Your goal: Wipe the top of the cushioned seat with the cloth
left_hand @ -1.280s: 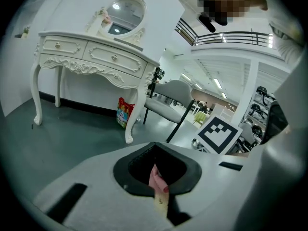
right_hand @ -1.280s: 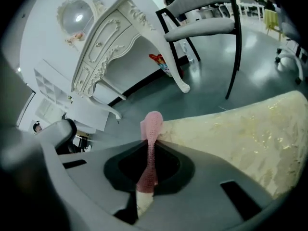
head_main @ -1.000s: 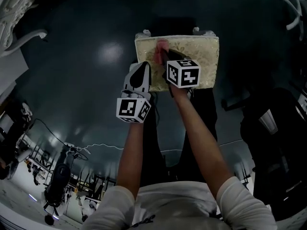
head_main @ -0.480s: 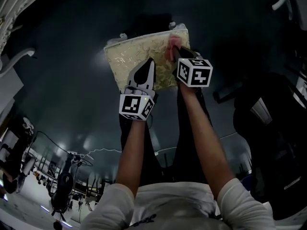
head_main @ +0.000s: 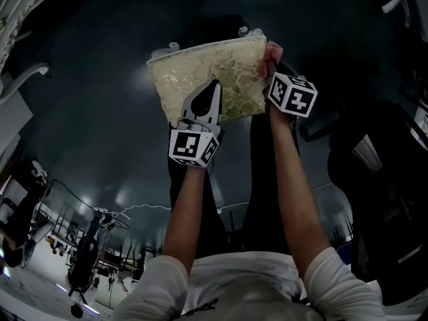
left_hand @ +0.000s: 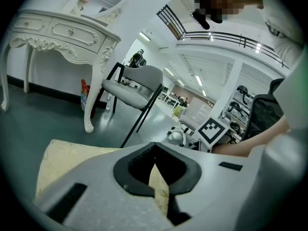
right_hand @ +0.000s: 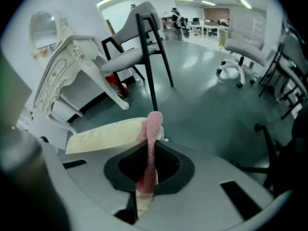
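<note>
Overhead first, head view. Cushioned seat point(head_main: 200, 69), cream patterned top, sits on the dark floor point(head_main: 87, 112) toward 12 o'clock from the person. Left gripper point(head_main: 214, 89) lies over the seat's 6 o'clock edge with its tip pointing to 12. Right gripper point(head_main: 271, 69) is at the seat's 3 o'clock edge. The pink cloth point(head_main: 271, 53) bunches at its tip, touching the seat's corner at about 2 o'clock. Both forearms reach up from 6 o'clock.

Left gripper view. Left gripper point(left_hand: 154, 150) has its jaws pressed together with nothing between them; a sliver of cream fabric shows below the closing line. Seat point(left_hand: 67, 162) fills the frame at 8 o'clock, just under the jaws. White dressing table point(left_hand: 57, 30) is at 10 o'clock and a grey chair point(left_hand: 132, 85) near 12, well apart from the seat. The right gripper's marker cube point(left_hand: 211, 130) shows at 3 o'clock.

Right gripper view. Right gripper point(right_hand: 153, 148) is pinching the cloth point(right_hand: 153, 129), which stands up out of the jaws as a narrow pink strip. Its top end is against the seat point(right_hand: 106, 134) edge, at 10 o'clock from the jaws. Dressing table point(right_hand: 62, 76) sits at 10 o'clock, the chair point(right_hand: 134, 47) at 12. An office chair point(right_hand: 240, 57) is at 2 o'clock.
</note>
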